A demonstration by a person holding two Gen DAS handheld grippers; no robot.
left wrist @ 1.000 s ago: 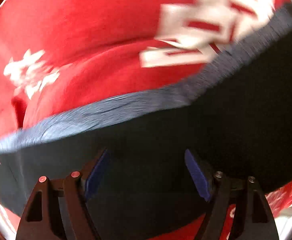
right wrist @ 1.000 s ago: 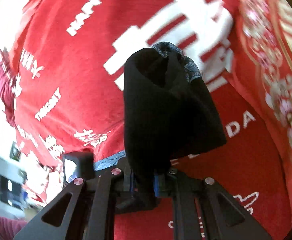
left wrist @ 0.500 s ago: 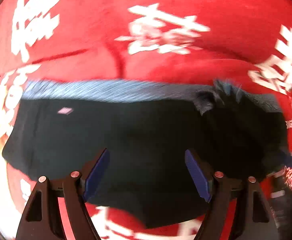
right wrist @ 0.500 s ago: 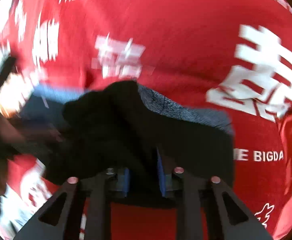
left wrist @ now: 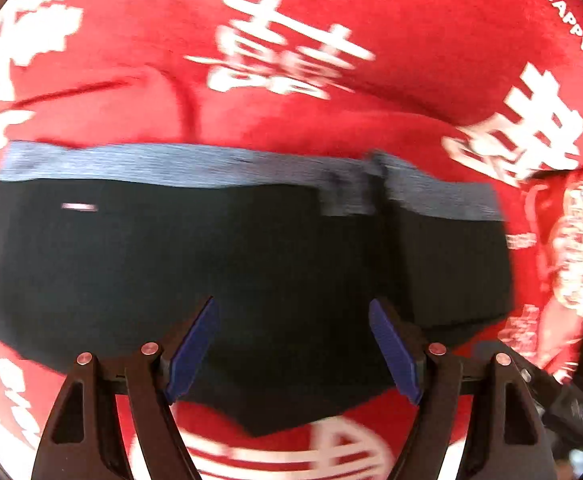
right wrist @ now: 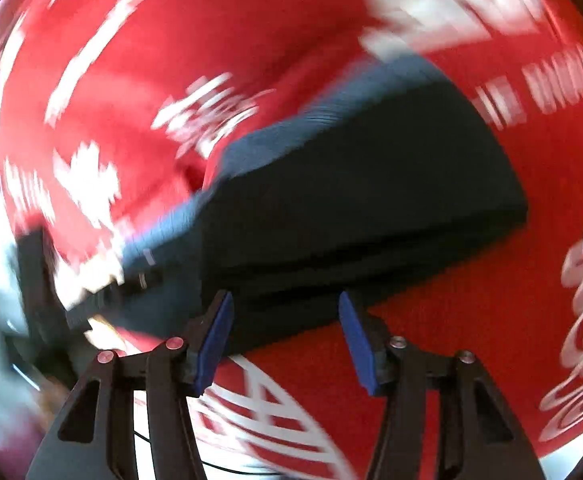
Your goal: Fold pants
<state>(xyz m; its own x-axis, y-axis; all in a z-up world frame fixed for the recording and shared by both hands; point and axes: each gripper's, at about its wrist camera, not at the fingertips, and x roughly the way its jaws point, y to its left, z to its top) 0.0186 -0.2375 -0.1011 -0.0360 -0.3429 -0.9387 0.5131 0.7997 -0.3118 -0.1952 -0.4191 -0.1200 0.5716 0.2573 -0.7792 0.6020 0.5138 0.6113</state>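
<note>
The black pants with a grey-blue waistband lie flat on the red cloth, with their right part folded over onto the rest. My left gripper is open and empty just above the pants' near edge. In the blurred right wrist view the pants lie folded, waistband at upper left. My right gripper is open and empty at their near edge.
A red cloth with white characters and lettering covers the whole surface under the pants; it also shows in the right wrist view. The other gripper's black body shows at the lower right of the left wrist view.
My right gripper carried the bunched pants edge over to the left, laid it down and opened. My left gripper stayed open and drew back, so the whole pants show.
</note>
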